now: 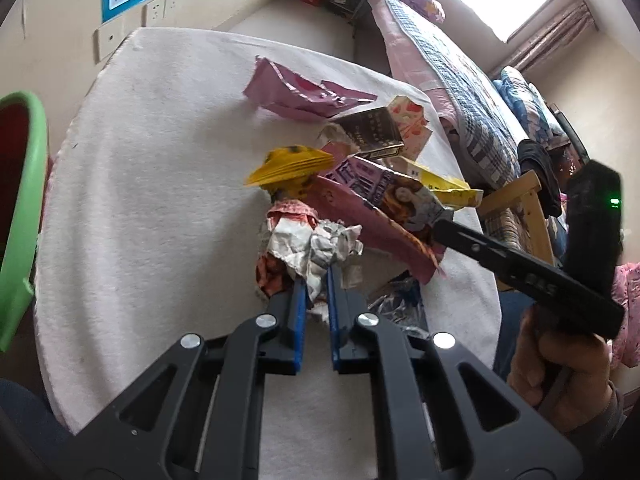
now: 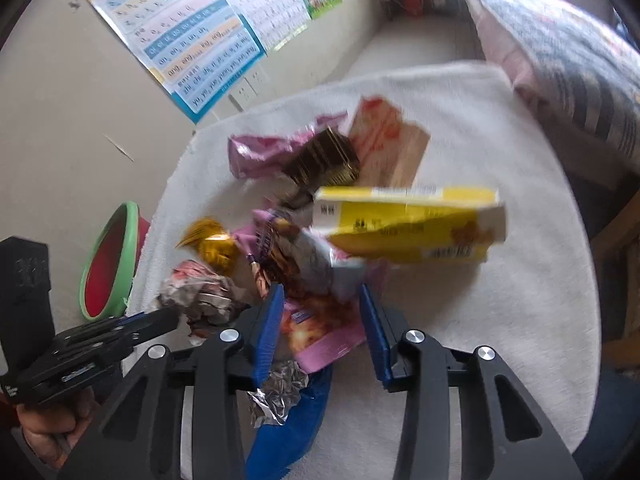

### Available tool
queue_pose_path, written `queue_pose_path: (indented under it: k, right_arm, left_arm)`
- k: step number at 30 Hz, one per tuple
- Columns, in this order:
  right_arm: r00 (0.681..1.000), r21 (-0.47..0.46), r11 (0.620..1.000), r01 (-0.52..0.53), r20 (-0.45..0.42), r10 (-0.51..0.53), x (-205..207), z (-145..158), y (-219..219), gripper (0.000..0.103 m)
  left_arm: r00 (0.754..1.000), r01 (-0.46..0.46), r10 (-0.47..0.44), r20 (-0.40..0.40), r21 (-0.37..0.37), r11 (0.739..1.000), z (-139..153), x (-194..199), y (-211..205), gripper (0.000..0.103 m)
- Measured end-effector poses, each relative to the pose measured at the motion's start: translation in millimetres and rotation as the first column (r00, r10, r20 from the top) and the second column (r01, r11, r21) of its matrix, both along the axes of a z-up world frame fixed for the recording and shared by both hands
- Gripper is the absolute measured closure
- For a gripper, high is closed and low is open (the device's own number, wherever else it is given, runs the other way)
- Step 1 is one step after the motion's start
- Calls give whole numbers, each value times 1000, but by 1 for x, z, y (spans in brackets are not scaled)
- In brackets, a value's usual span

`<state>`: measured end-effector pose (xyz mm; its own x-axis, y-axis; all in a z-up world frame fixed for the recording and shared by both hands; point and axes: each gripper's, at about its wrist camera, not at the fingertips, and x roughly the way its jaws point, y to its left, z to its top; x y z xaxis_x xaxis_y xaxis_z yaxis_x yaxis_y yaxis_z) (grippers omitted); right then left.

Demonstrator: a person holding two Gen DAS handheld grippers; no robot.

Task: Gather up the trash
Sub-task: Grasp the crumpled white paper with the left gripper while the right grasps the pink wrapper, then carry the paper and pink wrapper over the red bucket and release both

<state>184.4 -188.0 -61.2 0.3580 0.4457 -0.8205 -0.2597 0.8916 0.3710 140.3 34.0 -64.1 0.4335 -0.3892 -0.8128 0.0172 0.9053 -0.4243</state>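
A white-covered worktop point(image 1: 160, 200) carries a heap of trash, and a green basin point(image 1: 20, 216) sits at its left edge. In the heap lie a yellow box point(image 2: 412, 224), a pink snack bag point(image 2: 316, 332) and a crumpled paper wad point(image 1: 316, 248). The left gripper point(image 1: 318, 280) is pinching the crumpled paper wad. The right gripper point(image 2: 322, 300) is spread wide around the pink snack bag.

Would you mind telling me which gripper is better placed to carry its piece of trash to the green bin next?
The left gripper. It is already shut on the crumpled white paper wad, and the green-rimmed bin sits on its side. The right gripper is open around the pink snack wrapper.
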Motion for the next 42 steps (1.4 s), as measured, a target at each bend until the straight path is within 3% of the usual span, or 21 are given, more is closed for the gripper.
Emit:
queue_pose_path:
  k: [4,6,8,13,16,18,21,27,42]
  right_arm:
    - [999,-10,1000,27,20,-27,-1,-1,-4,61]
    - [997,-19,999,41,61,-40,-2,5,-8,46]
    - [995,-38,998,55,88,-51,-2,7,-11,46]
    - [1000,-13,999,30,9,-30,14,-14,-10,46]
    - [1000,38,999,5,-7,-5,18,-18,-7,62]
    - [1000,46,999,-15,2,15,16,-17,-3,81]
    - [999,64,997,-41,9,41,9,-13,-1,88]
    - [997,93,994,-63,43,59,-3,3,-1,94]
    - [983,71,991,-111,155,99,-43,52,6,95]
  left_arm:
    - [1000,-7,7,-3,-4,1000,-2,-5,2,94]
    - [1000,-5,5,2,-2,1000,-1,-5,1,94]
    - [1000,1,-1,9,-3,1000,2,-6,0,94]
    - [1000,15,-15,22,8,1000,6,-6,-6,94]
    - [1000,17,-17,23,6,1000,6,-8,-5,95]
    - [1000,16,-16,22,11,1000,6,-10,-3,96]
    - [1000,10,-10,20,14,1000,5,-11,-1,97]
    - [1000,0,0,27,24,1000,9,-15,0,100]
    - [995,-45,39,88,64,997,39,-33,11,101]
